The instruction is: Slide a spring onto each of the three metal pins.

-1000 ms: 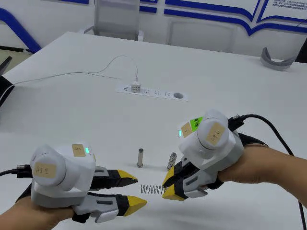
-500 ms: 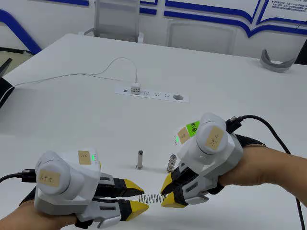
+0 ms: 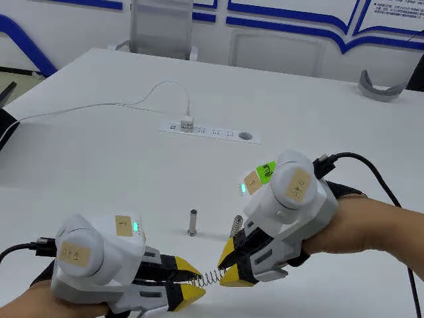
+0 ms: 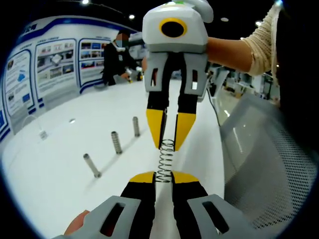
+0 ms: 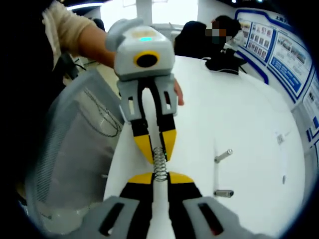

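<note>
A small steel spring (image 3: 207, 277) hangs level between my two grippers, just above the white table. My left gripper (image 3: 193, 281) is shut on its left end; in the left gripper view the spring (image 4: 165, 160) rises from my yellow tips (image 4: 164, 177). My right gripper (image 3: 226, 262) is shut on the other end, and its own view shows the spring (image 5: 159, 163) between its tips (image 5: 159, 178). A bare metal pin (image 3: 192, 222) stands just behind. Beside it a second pin (image 3: 236, 225) wears a spring. A third pin (image 4: 135, 126) stands further along the row.
A white power strip (image 3: 209, 130) with a plugged-in cable lies mid-table. A grey chair (image 3: 161, 26) stands at the far edge, and a grey curved object (image 3: 381, 85) lies at the back right. A mesh chair back (image 4: 259, 149) is close to the near table edge.
My left gripper has moved right to the spring's free end and shut on it. The right gripper has kept its hold and shifted slightly.
</note>
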